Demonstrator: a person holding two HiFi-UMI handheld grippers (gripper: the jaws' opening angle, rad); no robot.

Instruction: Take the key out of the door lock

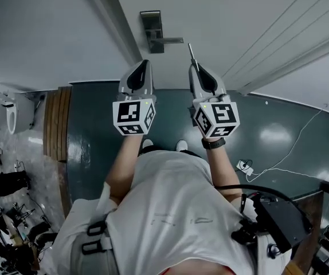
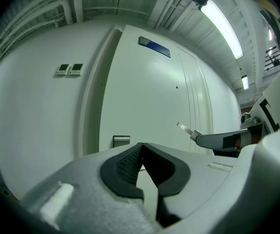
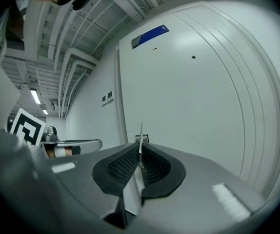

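Near door lock (image 1: 153, 32) | R gripper (image 1: 196, 69) pinching key (image 1: 191, 51), clear of lock | L gripper (image 1: 144, 65) closed, empty

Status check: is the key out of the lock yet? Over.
Right gripper shut on key, key clear of door lock. Left gripper shut, empty. Nothing in the way.

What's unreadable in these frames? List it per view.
- Keyhole on the lock: too small in the head view. In the left gripper view, the body of the left gripper cuts the lock off.
- Teeth of the key: edge-on in the right gripper view, too small in the head view.
- Head of the key: hidden inside the right gripper in every view.
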